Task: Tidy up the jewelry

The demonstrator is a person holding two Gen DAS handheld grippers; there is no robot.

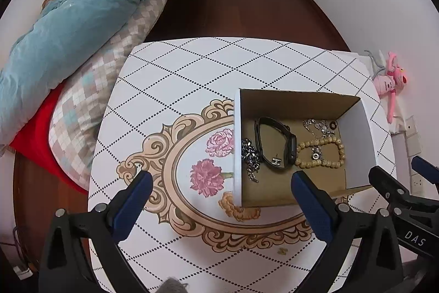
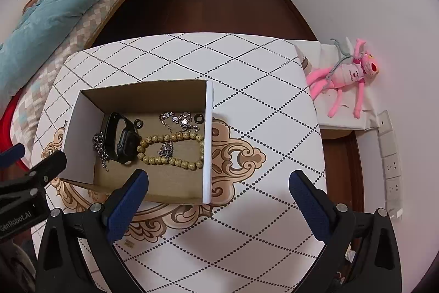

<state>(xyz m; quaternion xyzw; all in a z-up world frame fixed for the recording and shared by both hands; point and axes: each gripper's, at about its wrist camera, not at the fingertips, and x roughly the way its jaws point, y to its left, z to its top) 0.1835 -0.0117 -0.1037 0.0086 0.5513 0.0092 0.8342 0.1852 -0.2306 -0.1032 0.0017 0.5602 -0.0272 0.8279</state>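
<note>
box (image 2: 142, 98) near counter (image 2: 247, 67) right edge, holds watch (image 2: 123, 140), bead bracelet (image 2: 170, 148), chains (image 2: 100, 147) | left gripper (image 1: 219, 199), right gripper (image 2: 218, 194): jaws released, empty | beads light, stiff-ish, take a side strand; chains limp, slippery; watch by strap

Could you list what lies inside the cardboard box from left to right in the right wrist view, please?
Silver chain → black smartwatch → wooden bead bracelet, with the small black ring at the far right corner behind it.
</note>
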